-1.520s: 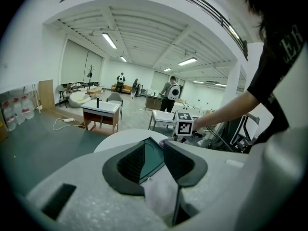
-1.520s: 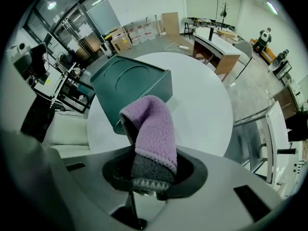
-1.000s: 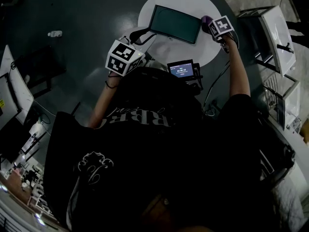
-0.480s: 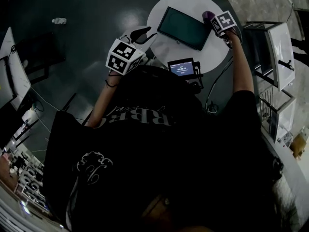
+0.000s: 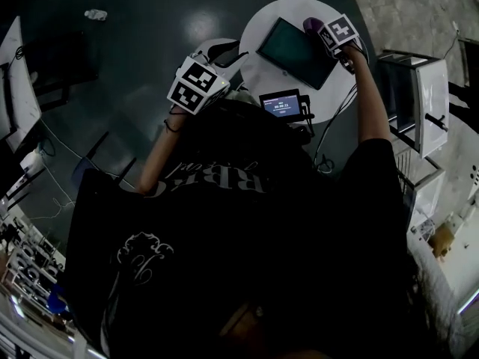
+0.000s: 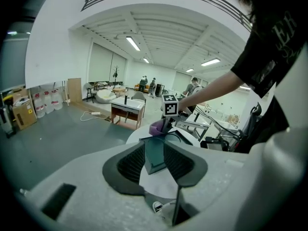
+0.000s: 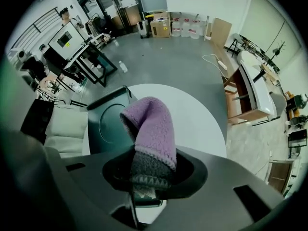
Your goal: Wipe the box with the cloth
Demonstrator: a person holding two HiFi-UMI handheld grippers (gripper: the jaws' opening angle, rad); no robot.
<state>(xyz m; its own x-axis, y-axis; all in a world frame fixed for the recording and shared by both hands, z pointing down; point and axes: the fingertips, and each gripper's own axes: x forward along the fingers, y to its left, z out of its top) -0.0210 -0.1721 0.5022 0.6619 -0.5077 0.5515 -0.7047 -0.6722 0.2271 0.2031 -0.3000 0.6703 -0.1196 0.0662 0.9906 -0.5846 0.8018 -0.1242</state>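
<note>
A dark teal flat box lies on the round white table. My right gripper is shut on a purple cloth and holds it at the box's far right corner. In the right gripper view the cloth sticks up from the jaws, with the box just behind it on the left. My left gripper hovers open at the table's left edge, a little short of the box. In the left gripper view the box shows through the gap between the jaws of the left gripper.
A small lit screen sits on a rig at the person's chest, with cables hanging near the table. White shelving stands to the right. A wooden desk is beyond the table. A bottle lies on the floor.
The right gripper has carried the cloth in from beside the box onto its far right corner. The head camera has turned, and the left gripper has hardly moved.
</note>
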